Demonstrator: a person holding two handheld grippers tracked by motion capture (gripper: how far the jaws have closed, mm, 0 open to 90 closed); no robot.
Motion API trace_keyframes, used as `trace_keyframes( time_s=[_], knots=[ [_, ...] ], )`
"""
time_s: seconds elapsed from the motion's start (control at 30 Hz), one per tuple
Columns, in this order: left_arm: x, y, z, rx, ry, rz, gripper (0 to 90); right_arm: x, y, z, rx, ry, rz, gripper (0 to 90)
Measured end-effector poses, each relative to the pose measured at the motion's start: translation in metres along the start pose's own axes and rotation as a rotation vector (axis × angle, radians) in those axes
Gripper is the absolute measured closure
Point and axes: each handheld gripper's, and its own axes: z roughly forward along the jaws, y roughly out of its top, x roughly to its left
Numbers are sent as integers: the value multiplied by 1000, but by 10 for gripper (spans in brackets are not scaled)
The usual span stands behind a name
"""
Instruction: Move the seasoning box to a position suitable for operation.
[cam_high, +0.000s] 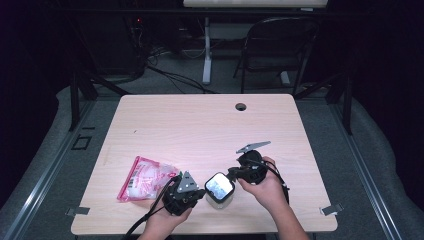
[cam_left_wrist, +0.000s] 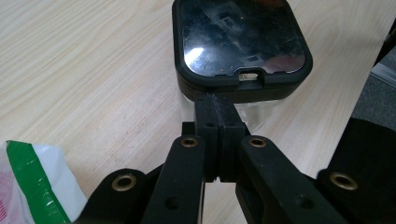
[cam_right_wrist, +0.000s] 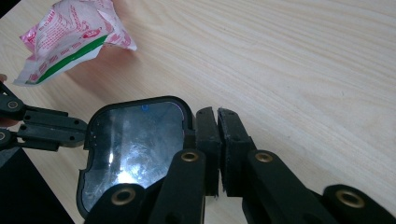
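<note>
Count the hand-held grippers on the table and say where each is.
2. The left hand-held gripper is left of the black-lidded container, jaws shut at its lid edge. The right hand-held gripper is at the container's right, jaws shut.

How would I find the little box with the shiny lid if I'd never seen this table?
Start at the wooden table and look along its near edge, between the person's two hands. The box stands there, clear-sided, with a dark, glossy square lid with rounded corners. The pink and white bag to its left is soft and crinkly.
</note>
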Motion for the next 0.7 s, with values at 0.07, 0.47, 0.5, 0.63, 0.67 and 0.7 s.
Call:
trace_keyframes(
  time_s=[0.07,0.47,0.5,0.63,0.67,0.7],
  knots=[
    [0,1,-1,-4,-3,-2,900,0,0,0,-1,-1,2,883],
    [1,6,-3,-14,-3,-7,900,-1,-1,0,-1,3,7,883],
    [2,8,-4,-16,-3,-4,900,-2,-1,-1,4,2,2,882],
    [3,10,-6,-21,-5,-9,900,-1,-1,-2,2,-3,-2,867],
    [3,12,-7,-26,-2,-7,900,0,-2,-5,2,2,-6,853],
    [3,12,-7,-26,-2,-7,900,0,-2,-6,1,1,-6,848]
  ],
)
